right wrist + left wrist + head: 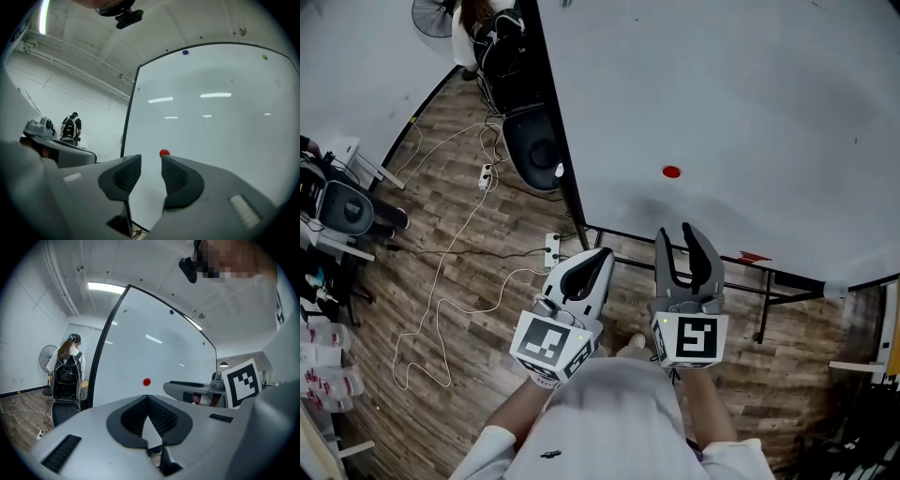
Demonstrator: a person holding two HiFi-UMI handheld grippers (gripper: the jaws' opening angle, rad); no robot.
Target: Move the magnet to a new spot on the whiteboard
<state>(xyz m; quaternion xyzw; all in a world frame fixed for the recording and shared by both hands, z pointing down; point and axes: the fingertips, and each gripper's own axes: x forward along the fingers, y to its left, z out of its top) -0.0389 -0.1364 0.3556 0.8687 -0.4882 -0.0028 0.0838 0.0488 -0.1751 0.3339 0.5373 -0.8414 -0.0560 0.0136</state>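
magnet: a small red magnet (pixel 672 172) clings to the whiteboard (pixel 750 84), low on its face, alone on a bare stretch above the bottom rail
right tongs: the right tongs (pixel 679 246) stand apart with nothing between them and point level at the board; seen along them, the magnet (pixel 164 153) shows just over the tip of one pad, farther off on the board and not touched
left tongs: the left tongs (pixel 589 270) are together at the tips and empty, held just beside the right pair, nearer the board's dark side edge
why so held: the open pair is roughly in line with the magnet, a stance that suits a reach for it; the closed pair looks like the idle one, kept level and out of the way
task so far: the magnet is free on the board and neither pair grips it, so by this view the carry is not under way
next move: a pick would need the pads to close on both sides of the disc, squarely
risk: the disc is small and lies flat to a smooth board, so the pads may slide it or skid off
room: wood floor (pixel 469 309); a person with a backpack (pixel 68 369) stands past the board's far end
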